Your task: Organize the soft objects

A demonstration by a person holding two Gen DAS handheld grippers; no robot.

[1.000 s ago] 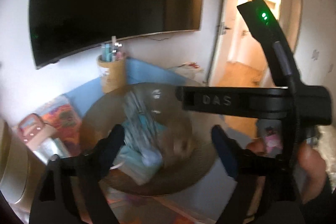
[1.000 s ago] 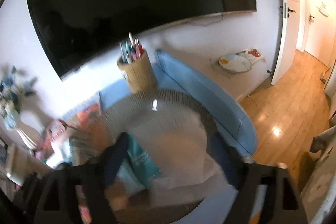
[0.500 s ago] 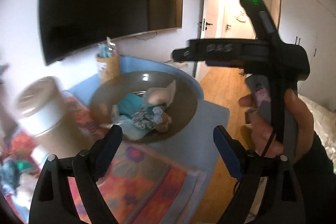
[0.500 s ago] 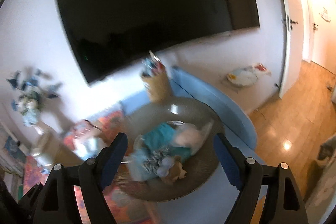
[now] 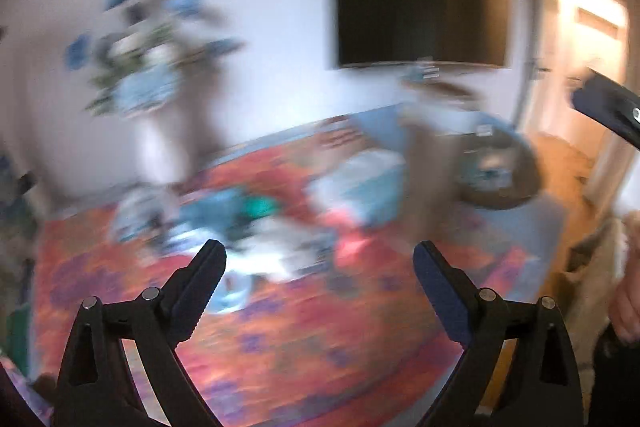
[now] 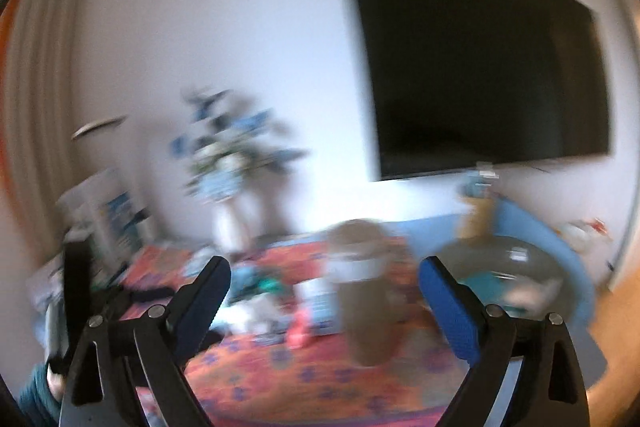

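Observation:
Both views are motion-blurred. A pile of soft items, teal, white and grey, lies on the orange patterned cloth; it also shows in the right wrist view. A round brown bowl with soft pieces in it sits at the right on the blue surface; in the right wrist view the bowl is at the right. My left gripper is open and empty, above the cloth. My right gripper is open and empty.
A tall tan canister stands between the pile and the bowl. A white vase of blue flowers stands at the back wall. A pen holder sits behind the bowl. A black TV hangs on the wall.
Both grippers have pulled back from the bowl and swung left, empty and open. The soft pile on the orange cloth has come into view ahead.

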